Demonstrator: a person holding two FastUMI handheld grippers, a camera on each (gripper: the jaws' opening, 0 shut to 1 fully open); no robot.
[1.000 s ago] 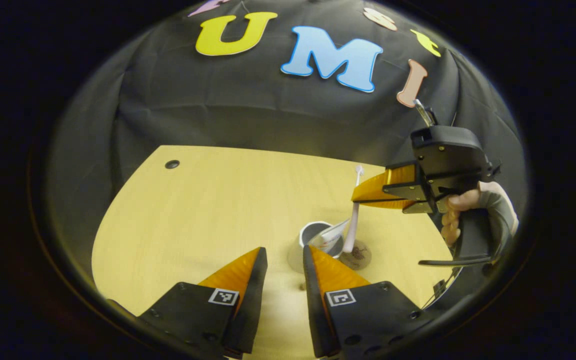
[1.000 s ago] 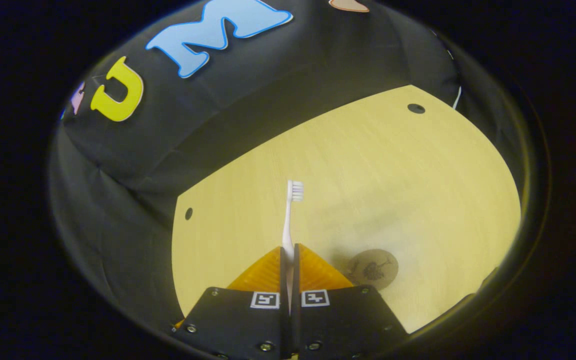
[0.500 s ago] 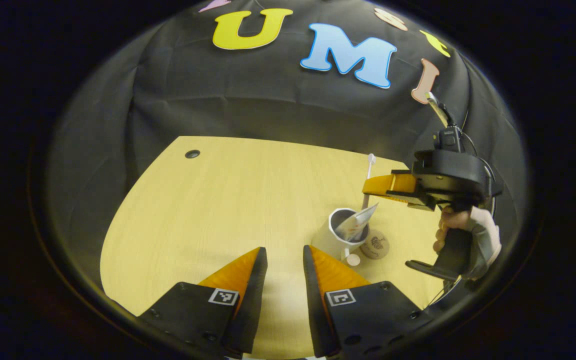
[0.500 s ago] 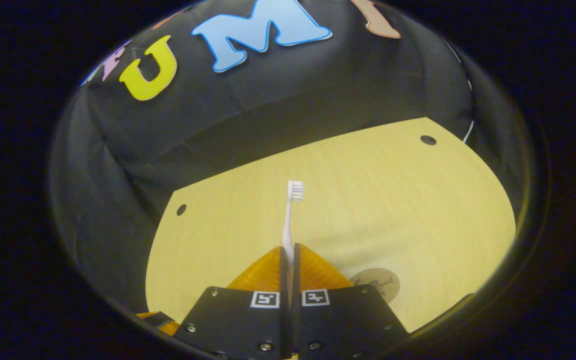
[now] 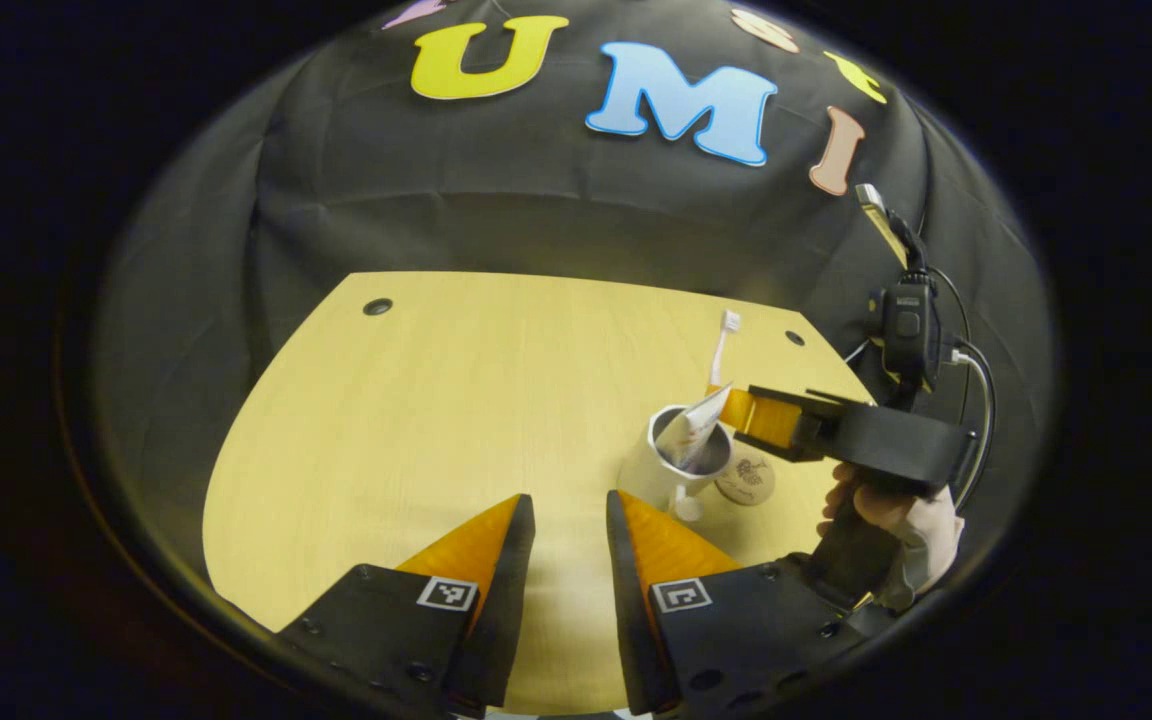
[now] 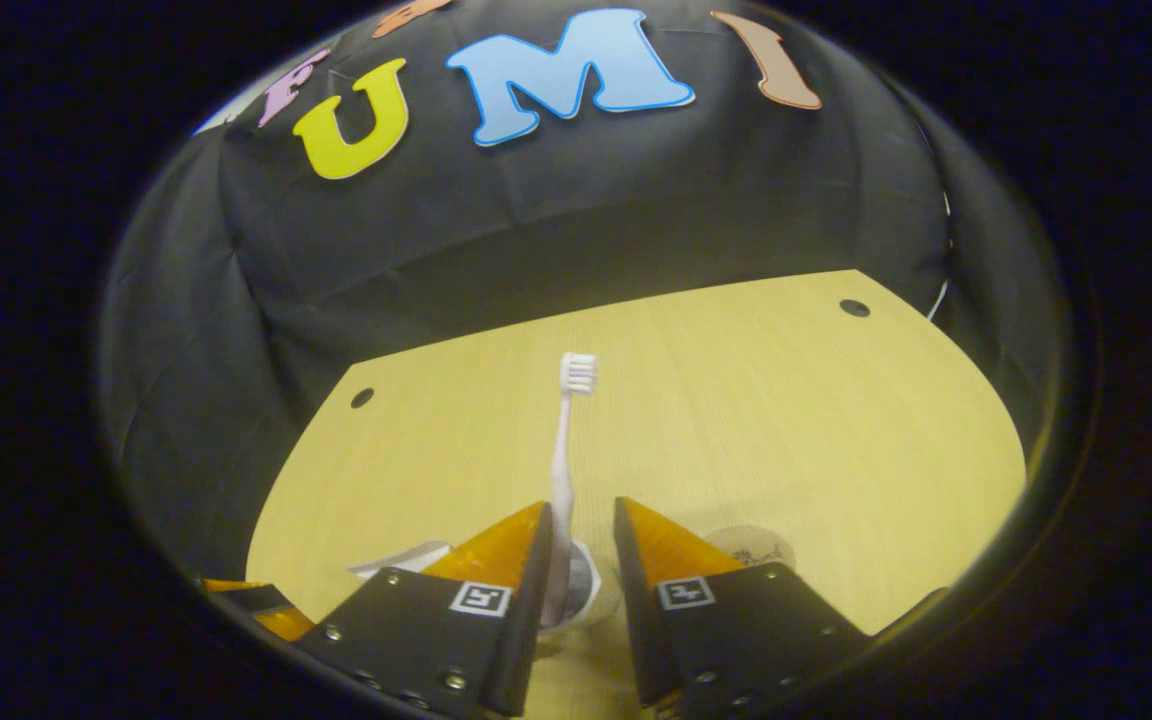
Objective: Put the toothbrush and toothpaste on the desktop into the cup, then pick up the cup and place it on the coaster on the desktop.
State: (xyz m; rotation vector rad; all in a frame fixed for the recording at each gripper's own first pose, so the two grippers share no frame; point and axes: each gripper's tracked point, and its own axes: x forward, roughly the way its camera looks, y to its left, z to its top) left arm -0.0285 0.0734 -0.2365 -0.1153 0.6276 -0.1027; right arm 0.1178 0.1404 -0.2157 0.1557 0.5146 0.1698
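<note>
A white cup [image 5: 658, 474] stands on the wooden desktop [image 5: 416, 420] with the toothpaste tube [image 5: 693, 432] sticking out of it. The white toothbrush [image 5: 720, 352] stands upright in the cup, bristles on top. My right gripper [image 5: 733, 404] hovers just over the cup's rim, held by a hand [image 5: 901, 515]. In the right gripper view the right gripper [image 6: 581, 520] is open, and the toothbrush [image 6: 563, 440] rises through the gap, close to the left finger, with the cup [image 6: 581, 592] below. The left gripper [image 5: 569, 520] is open and holds nothing, a little short of the cup. The round brown coaster [image 5: 748, 478] lies right beside the cup.
The desktop has small dark holes near its back corners [image 5: 377, 306] [image 6: 854, 307]. The black cloth wall rises behind the table's far edge. Cables and a small device [image 5: 906, 320] hang above the right gripper. Bare wood stretches left of the cup.
The right gripper came down over the cup with the toothbrush and its fingers parted, letting the brush go. The left gripper stayed open and hardly moved.
</note>
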